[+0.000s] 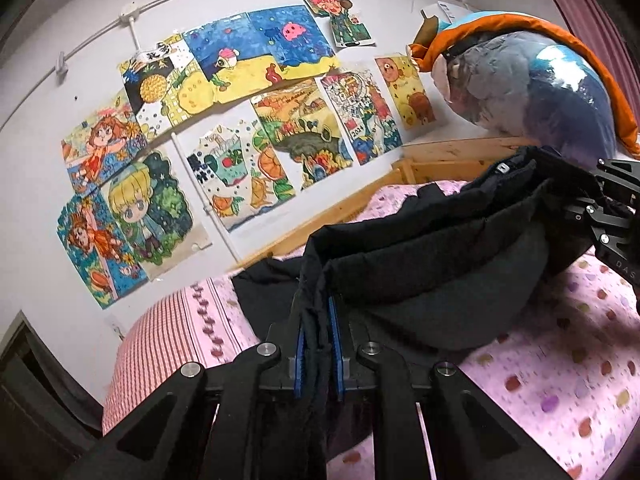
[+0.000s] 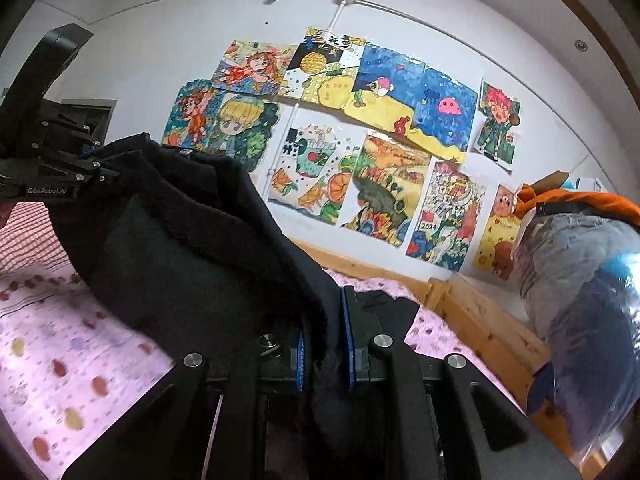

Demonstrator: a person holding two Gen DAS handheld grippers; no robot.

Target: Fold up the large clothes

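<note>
- Above the bed [image 1: 560, 360], lifted off the pink dotted sheet, the black garment [image 1: 432, 264] hangs as a slack sling between my two grippers; a further dark part of it lies on the sheet toward the wall-side edge.
- Left gripper [image 1: 319, 344]: its blue-padded fingers [image 1: 335, 344] are clamped on a bunched hem or edge of the garment, which runs straight out along the finger axis.
- Right gripper [image 2: 325, 344]: its fingers [image 2: 347, 340] are likewise pinched together on a thick fold of the same cloth; from the left wrist view it sits at the far end of the span, toward the headboard corner.
- Key relation: the garment's long axis runs gripper to gripper, roughly parallel to the wall-side edge of the bed, with the sagging belly below and between the two grips. Neither hand is nearer; both hold an end.
- I judge the step in hand to be carrying this held edge over, so the coming move turns on keeping both ends level and swinging them together across the bed.
- Open room: bare sheet lies beneath the sling and toward the near edge.
- Limits: the wooden bed rail [image 2: 472, 320] borders the wall side, and a large bagged bundle [image 2: 580, 312] with orange trim crowds the headboard corner, near the right gripper.
- Drawings [image 1: 224, 120] cover the wall beyond, well apart from the cloth.
</note>
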